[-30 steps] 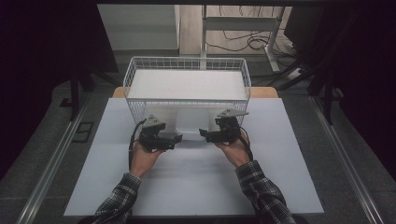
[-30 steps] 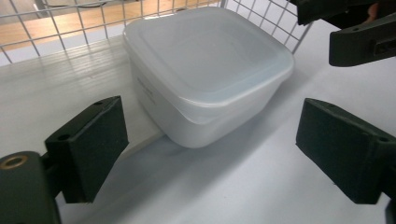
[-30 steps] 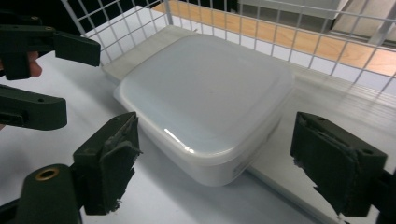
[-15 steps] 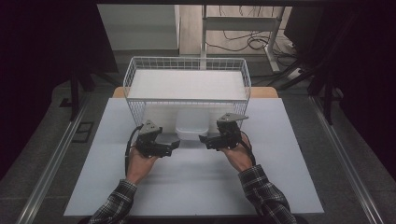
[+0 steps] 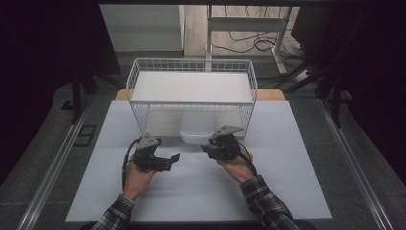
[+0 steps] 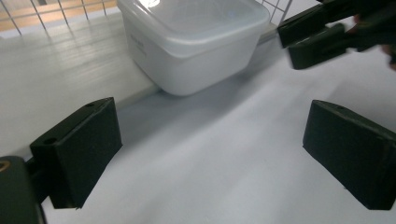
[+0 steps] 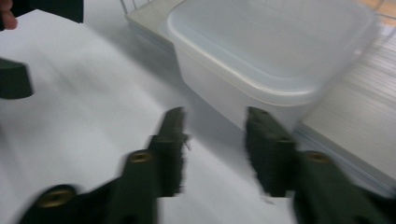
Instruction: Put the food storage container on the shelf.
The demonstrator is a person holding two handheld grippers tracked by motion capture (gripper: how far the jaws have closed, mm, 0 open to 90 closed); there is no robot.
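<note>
High view: a translucent white lidded plastic tub [image 5: 198, 132] sits on the white table sheet [image 5: 287, 191] at the open front of a white wire basket rack [image 5: 191, 67], half tucked under the rack's white top board [image 5: 191, 87], so its far part is hidden and its outline is hard to make out through the mesh. The tub lies at twelve o'clock from the gap between the two hands. The left gripper [image 5: 173, 158] is at about seven o'clock from the tub, the right gripper [image 5: 206, 148] at about four o'clock, just beside its front edge; both lie low over the sheet, tips turned inward toward each other, forearms in plaid sleeves [image 5: 265, 203] coming in from six o'clock.

In the left gripper view its jaws are spread wide over bare sheet, nothing between them, the tub's top cut off at twelve o'clock.

The right gripper view is motion-blurred; its jaws have just been closing and stand partly apart, with nothing between them, short of the tub's near corner at one o'clock.
</note>
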